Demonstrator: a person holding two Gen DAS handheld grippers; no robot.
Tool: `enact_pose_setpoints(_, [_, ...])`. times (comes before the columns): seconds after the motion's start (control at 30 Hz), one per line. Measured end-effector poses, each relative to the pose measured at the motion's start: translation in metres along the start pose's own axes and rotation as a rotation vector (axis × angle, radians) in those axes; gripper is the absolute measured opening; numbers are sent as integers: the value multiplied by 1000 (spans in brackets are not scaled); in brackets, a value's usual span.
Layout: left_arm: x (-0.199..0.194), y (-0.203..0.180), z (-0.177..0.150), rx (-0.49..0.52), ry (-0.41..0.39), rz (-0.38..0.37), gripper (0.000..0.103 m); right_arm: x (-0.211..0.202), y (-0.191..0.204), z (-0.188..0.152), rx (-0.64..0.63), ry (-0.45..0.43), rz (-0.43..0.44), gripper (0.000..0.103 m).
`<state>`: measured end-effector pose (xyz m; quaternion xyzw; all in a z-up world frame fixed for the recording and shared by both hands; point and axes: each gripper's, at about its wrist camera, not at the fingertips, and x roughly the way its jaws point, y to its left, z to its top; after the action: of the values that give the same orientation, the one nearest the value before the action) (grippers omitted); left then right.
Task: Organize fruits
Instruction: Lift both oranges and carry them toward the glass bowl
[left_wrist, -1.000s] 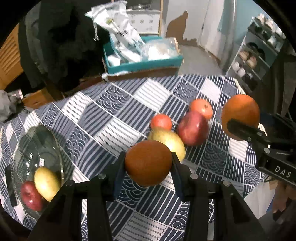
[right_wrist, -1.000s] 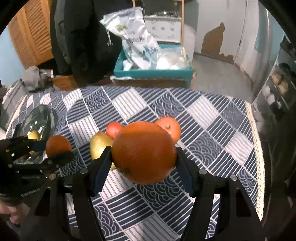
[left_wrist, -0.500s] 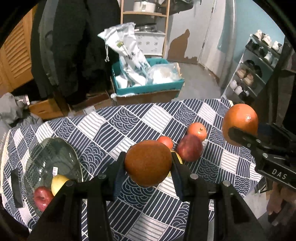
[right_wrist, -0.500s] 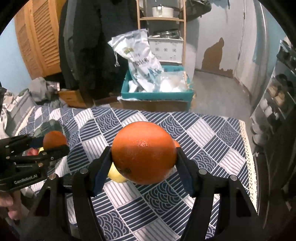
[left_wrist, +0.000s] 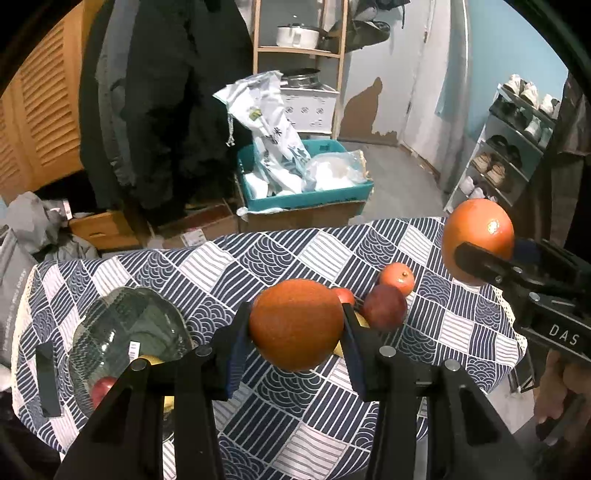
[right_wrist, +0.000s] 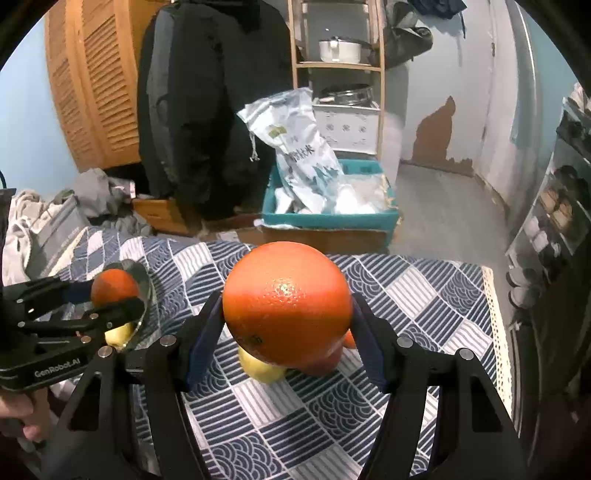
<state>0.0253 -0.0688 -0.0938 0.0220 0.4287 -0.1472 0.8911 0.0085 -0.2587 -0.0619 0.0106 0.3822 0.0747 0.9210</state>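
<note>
Tongs on both sides are raised above the counter (left_wrist: 280, 243), level and pointing forward. Left tongs (left_wrist: 295, 325) clamp a dull orange (left_wrist: 295, 323) just beside the glass bowl (left_wrist: 122, 325); right tongs (right_wrist: 286, 306) clamp a brighter orange (right_wrist: 286, 302), well apart from that bowl.

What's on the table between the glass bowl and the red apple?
In the left wrist view, only bare patterned tablecloth shows between the glass bowl and the red apple, though the left gripper and its orange hide part of that stretch.
</note>
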Motion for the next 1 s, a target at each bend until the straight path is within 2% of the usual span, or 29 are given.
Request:
enact_pose_setpoints(0.53, [-15, 50, -1, -77, -13, 45, 47, 16, 43, 20, -40, 10, 48, 68])
enact_pose_setpoints(1.0, [-22, 104, -10, -164, -13, 101, 47, 42, 100, 39, -98, 31, 106, 68])
